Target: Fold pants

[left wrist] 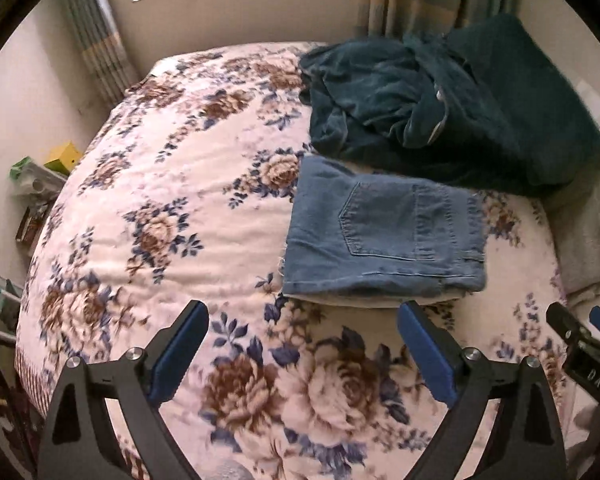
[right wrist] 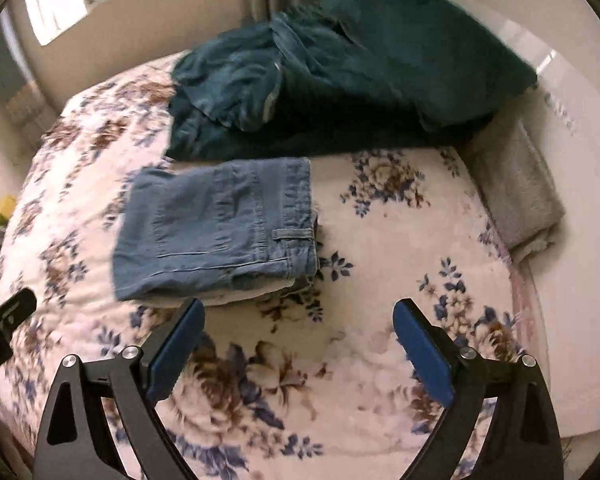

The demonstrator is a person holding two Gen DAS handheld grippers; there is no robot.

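The folded jeans [left wrist: 384, 236] lie just ahead of both my wide-open, empty tools, long axis crosswise, nearer my left hand-held gripper [left wrist: 302, 330] (right hand-held gripper [right wrist: 298, 328] sits beside their waistband end).

left tool [left wrist: 303, 312]: black angular arms, blue pads [left wrist: 180, 356], silver screws.
right tool [right wrist: 296, 310]: same black frame, blue pads [right wrist: 420, 350], silver screws.

Folded light-blue jeans [left wrist: 384, 240] on floral bedspread [left wrist: 160, 200].
Back pocket facing up; crumpled dark teal garment [left wrist: 440, 100] just behind, touching. Left gripper [left wrist: 303, 320] spread wide, empty, above bedspread; right gripper's tip [left wrist: 580, 328] at right edge.
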